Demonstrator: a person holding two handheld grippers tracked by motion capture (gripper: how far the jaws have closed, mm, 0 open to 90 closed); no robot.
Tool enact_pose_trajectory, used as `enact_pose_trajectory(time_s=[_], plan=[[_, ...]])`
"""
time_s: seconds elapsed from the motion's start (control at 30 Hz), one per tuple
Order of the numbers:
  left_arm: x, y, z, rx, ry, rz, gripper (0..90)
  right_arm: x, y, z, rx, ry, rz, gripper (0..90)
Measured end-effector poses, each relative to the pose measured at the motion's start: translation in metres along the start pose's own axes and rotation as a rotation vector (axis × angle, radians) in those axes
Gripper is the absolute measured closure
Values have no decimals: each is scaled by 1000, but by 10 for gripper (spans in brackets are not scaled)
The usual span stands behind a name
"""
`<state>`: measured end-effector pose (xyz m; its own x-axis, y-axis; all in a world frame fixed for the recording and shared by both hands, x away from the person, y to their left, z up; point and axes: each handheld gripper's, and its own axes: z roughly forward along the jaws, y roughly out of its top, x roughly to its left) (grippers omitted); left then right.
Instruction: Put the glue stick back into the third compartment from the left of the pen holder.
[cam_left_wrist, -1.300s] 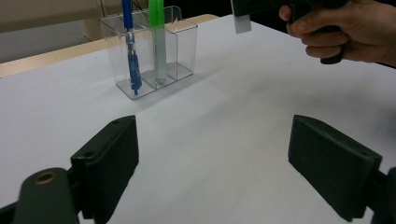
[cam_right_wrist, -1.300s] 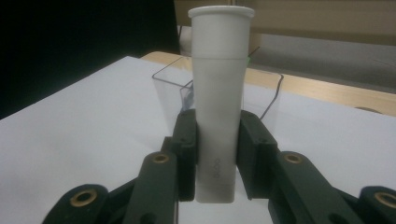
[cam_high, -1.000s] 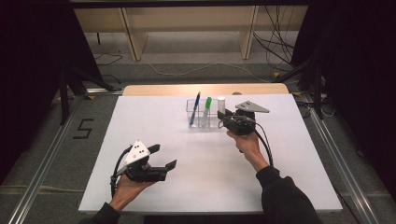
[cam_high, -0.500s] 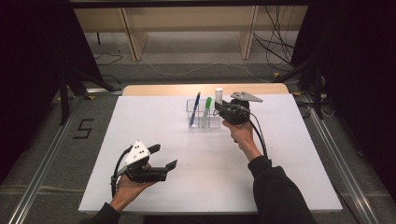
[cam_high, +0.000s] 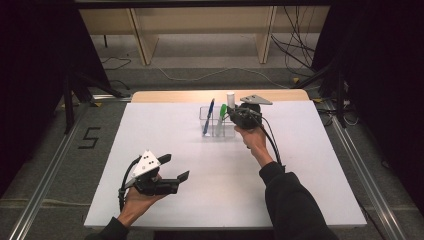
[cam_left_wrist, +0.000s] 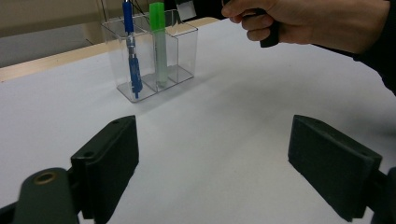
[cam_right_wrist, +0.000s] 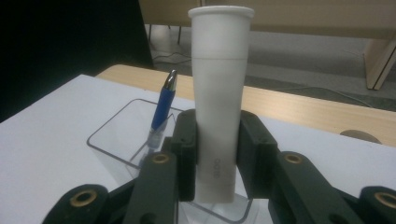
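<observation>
Right gripper (cam_right_wrist: 215, 154) clamped on upright white marker (cam_right_wrist: 219, 93), held directly above clear organiser (cam_right_wrist: 116, 140) (empty end compartment beneath, likely target). Blue pen (cam_right_wrist: 163, 105), green marker (cam_high: 221, 114) already slotted beyond. Left gripper (cam_high: 172, 167) apart, idle on counter (cam_high: 300, 165).

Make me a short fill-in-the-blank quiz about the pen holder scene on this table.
1. The right gripper is shut on a ____ tube.
2. The marker in the clear holder is ____.
3. The left gripper has its jaws ____.
4. The pen beside the marker is ____.

Missing words: white; green; open; blue
</observation>
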<state>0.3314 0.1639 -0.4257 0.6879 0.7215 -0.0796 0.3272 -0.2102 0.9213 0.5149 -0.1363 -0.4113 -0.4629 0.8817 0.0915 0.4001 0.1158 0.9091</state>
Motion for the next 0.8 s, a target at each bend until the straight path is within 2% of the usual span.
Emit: enact_pose_trajectory(time_s=[0.43, 0.8], plan=[[1, 0, -1, -4, -2, 5, 156, -1, -5, 15, 38, -39, 0, 712], [1, 1, -1, -13, -1, 0, 156, 2, -10, 21, 52, -50, -7, 710]])
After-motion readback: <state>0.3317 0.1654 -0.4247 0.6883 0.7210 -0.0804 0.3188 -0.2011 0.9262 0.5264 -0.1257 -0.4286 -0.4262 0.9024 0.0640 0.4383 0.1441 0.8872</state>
